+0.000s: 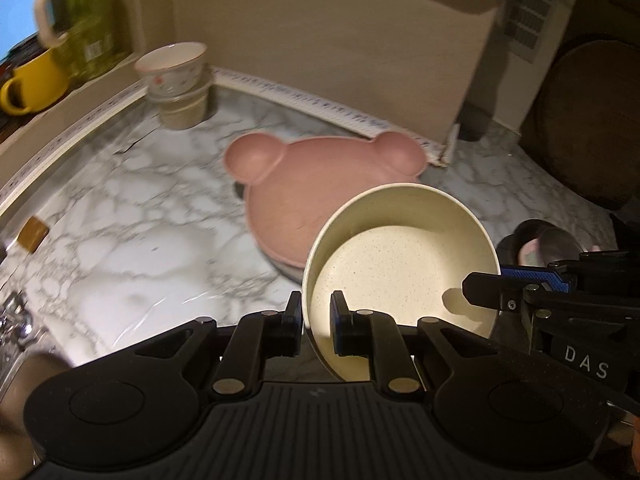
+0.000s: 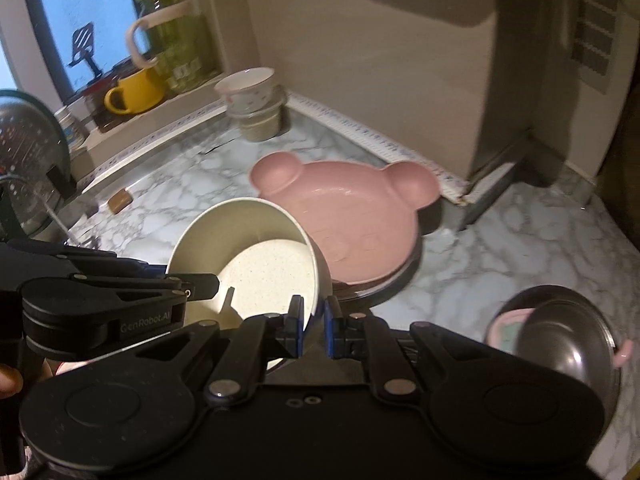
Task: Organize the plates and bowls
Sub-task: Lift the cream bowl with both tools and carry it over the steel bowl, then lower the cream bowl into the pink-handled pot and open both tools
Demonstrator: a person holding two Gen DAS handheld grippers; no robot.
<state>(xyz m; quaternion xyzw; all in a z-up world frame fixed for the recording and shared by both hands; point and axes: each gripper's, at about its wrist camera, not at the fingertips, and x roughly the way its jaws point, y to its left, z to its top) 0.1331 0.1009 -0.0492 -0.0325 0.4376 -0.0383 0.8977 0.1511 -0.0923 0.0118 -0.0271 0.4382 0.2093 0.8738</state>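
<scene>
Above the marble counter (image 1: 120, 200), left tool (image 1: 316, 312) and right tool (image 2: 313, 322) clamped on cream bowl (image 1: 400, 264) rim, pink bear plate (image 2: 360, 216) beyond

Two wrist fisheye views, each angled steeply down onto the marble counter (image 1: 120, 216).
Each looks forward along its own fingers, close above a cream bowl (image 1: 400, 264) (image 2: 260, 264). Both views share that bowl, the pink bear-shaped plate (image 1: 320, 184) (image 2: 360, 216) and the far stacked bowls (image 1: 176, 80) (image 2: 252, 96).
</scene>
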